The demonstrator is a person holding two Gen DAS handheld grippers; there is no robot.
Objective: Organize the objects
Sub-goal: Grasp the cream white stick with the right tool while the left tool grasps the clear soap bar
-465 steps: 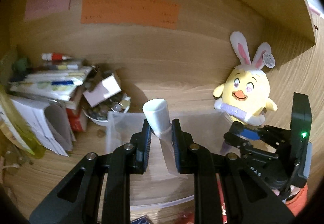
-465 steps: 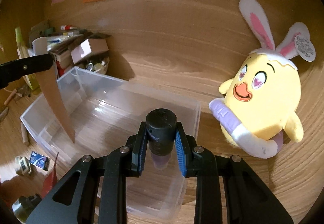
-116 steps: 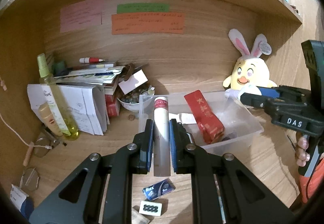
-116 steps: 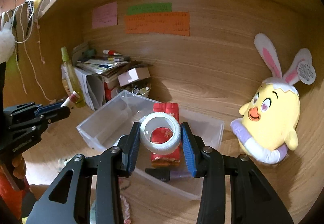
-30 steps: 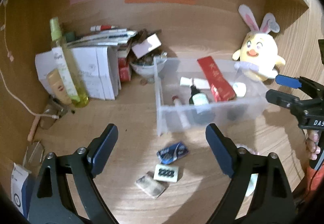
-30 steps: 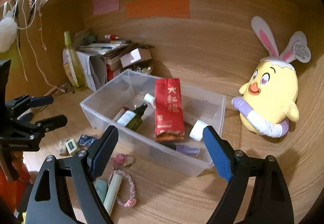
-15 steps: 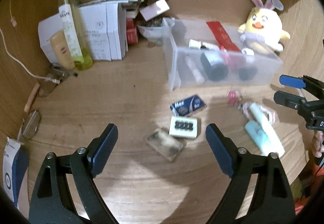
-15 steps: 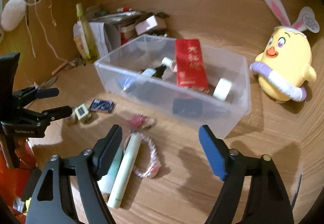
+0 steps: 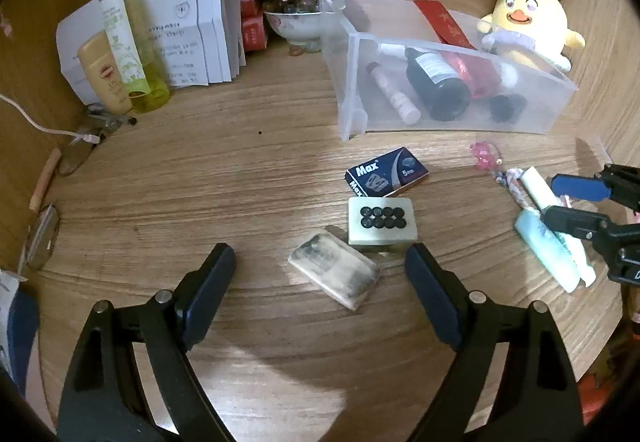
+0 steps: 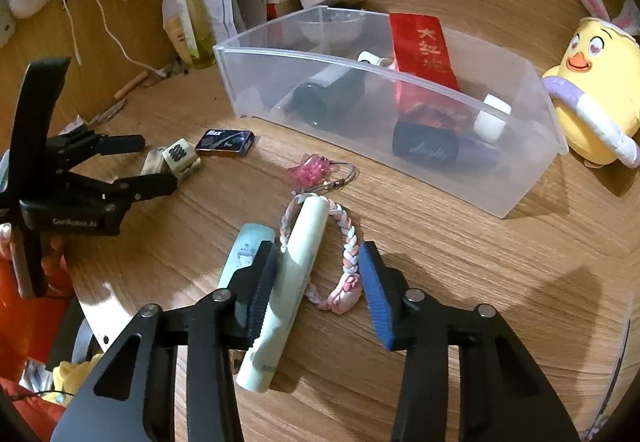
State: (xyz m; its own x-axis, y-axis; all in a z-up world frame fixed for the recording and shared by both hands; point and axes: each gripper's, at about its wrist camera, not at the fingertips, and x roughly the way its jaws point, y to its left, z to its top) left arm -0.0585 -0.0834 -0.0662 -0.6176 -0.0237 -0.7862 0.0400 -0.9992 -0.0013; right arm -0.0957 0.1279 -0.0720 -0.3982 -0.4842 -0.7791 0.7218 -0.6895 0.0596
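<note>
On the desk (image 9: pixel 200 178) we count two tubes, one pale green tube (image 10: pixel 288 282) between our right gripper's (image 10: pixel 318 282) closing jaws, right pad not yet touching. Our left gripper (image 9: pixel 320 274) gapes wide, empty, over three small blocks: eraser (image 9: pixel 334 273), tile (image 9: pixel 382 225), blue box (image 9: pixel 386 172), near one clear bin (image 9: pixel 452 114)

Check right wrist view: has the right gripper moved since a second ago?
Yes. The right gripper has dropped from facing the clear bin to the pale green tube; its jaws have just been closing around it.
</note>
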